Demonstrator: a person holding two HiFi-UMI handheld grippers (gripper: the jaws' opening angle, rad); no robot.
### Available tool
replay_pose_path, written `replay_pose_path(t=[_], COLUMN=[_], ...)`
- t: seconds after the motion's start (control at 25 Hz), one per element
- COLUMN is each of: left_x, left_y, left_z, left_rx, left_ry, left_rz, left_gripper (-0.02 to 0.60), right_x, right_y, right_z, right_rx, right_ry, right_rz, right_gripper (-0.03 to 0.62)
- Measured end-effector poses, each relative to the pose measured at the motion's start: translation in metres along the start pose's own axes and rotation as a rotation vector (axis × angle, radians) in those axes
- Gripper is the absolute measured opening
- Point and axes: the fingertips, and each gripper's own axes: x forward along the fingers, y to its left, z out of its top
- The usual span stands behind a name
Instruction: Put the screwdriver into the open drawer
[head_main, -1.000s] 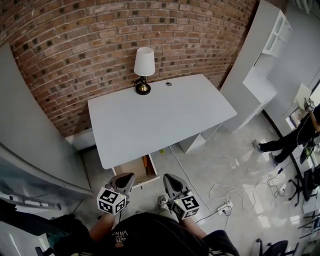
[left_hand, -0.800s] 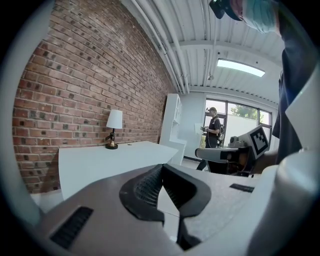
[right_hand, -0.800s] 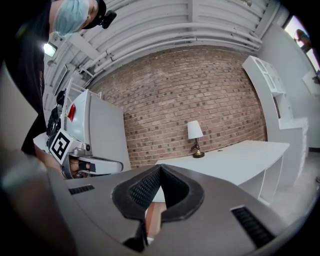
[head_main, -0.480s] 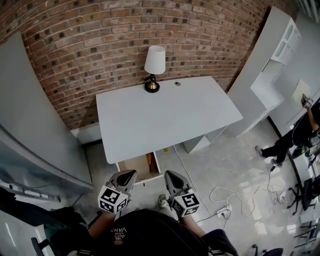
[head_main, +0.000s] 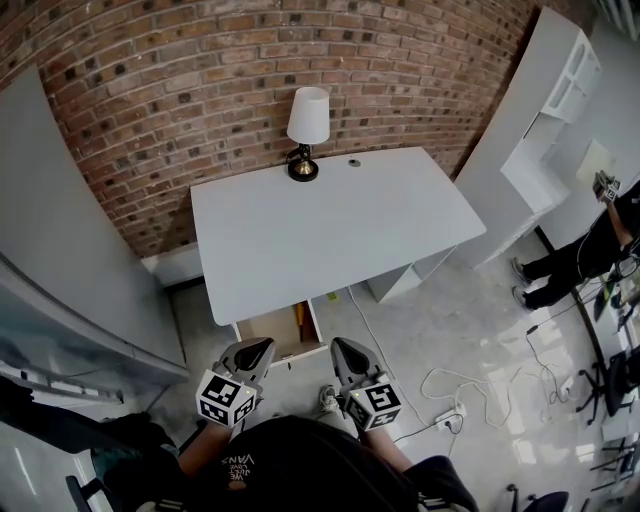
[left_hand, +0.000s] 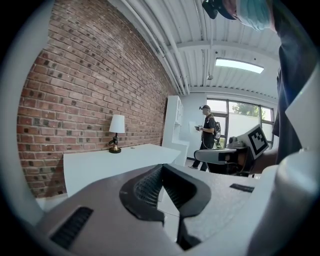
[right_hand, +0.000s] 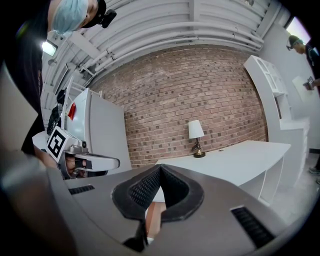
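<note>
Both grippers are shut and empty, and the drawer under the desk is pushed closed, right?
Not closed: the drawer stands pulled out under the desk, as the head view shows. Both the left gripper and right gripper are shut and empty.

The bench (head_main: 330, 230) hides the far part of the open drawer (head_main: 268, 332), the orange sliver (head_main: 300, 318) along its right side is too small to tell, and a bystander (head_main: 590, 255) is cut off at the head view's right edge.
</note>
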Motion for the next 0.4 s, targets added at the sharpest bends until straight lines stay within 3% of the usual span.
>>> replay_pose_path(t=[0.4], left_x=[0.0066], left_y=[-0.0056], left_z=[-0.0021], left_rx=[-0.006], left_ry=[0.005], left_rz=[0.003], left_gripper=[0.008], right_x=[-0.0036], right_y=[-0.0079], right_z=[-0.0025], right_rx=[0.005], right_ry=[0.000], right_rz=[0.000], right_gripper=[-0.005])
